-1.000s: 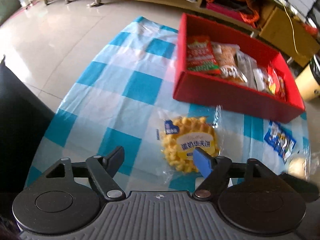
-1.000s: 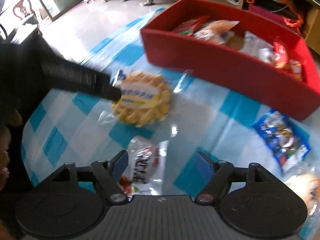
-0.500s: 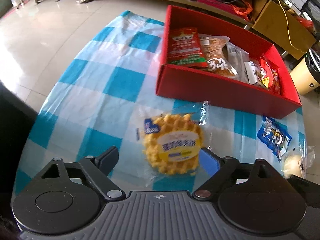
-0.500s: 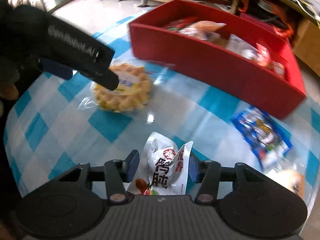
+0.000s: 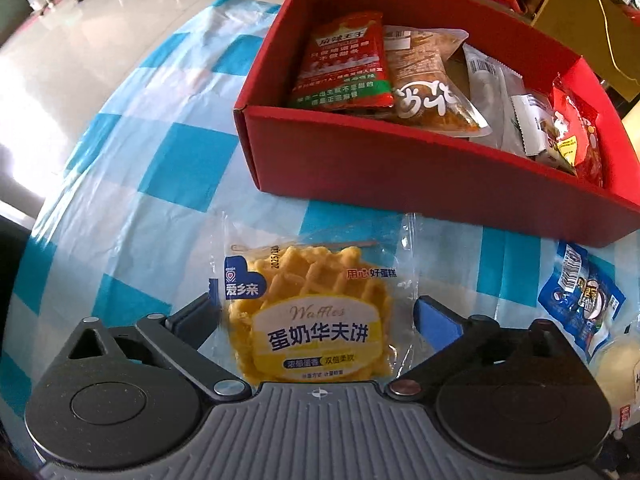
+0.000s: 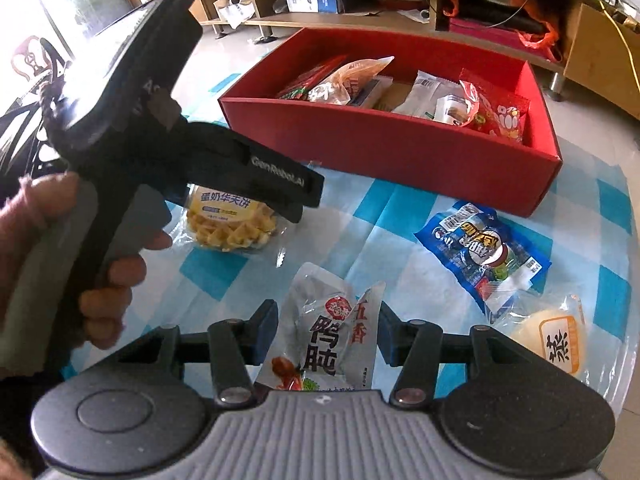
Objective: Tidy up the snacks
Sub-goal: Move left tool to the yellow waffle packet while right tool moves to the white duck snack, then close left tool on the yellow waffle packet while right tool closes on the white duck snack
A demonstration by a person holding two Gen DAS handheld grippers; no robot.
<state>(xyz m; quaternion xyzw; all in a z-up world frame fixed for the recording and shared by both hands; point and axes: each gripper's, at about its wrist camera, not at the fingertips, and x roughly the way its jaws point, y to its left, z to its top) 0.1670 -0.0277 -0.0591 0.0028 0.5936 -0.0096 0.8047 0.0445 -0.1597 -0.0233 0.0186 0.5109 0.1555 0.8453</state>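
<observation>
A waffle pack (image 5: 316,320) lies flat on the blue-checked cloth, and my left gripper (image 5: 314,320) straddles it. Its jaws are opening, and its fingers stand either side of the wrapper without pressing it. In the right wrist view a hand holds that left gripper (image 6: 306,202) over the waffle pack (image 6: 230,220). My right gripper (image 6: 326,332) is shut on a white pouch (image 6: 324,340) with red and black print, which creases between the pads. The red box (image 5: 400,168) holds several snack packs behind the waffle pack.
A blue snack pack (image 6: 484,252) and a pale bun pack (image 6: 556,336) lie on the cloth right of the pouch, in front of the red box (image 6: 380,136). Low wooden shelves stand on the tiled floor beyond the round table's edge.
My left gripper came down over the waffle pack and its jaws widened around it. My right gripper closed on the white pouch and drew back a little.
</observation>
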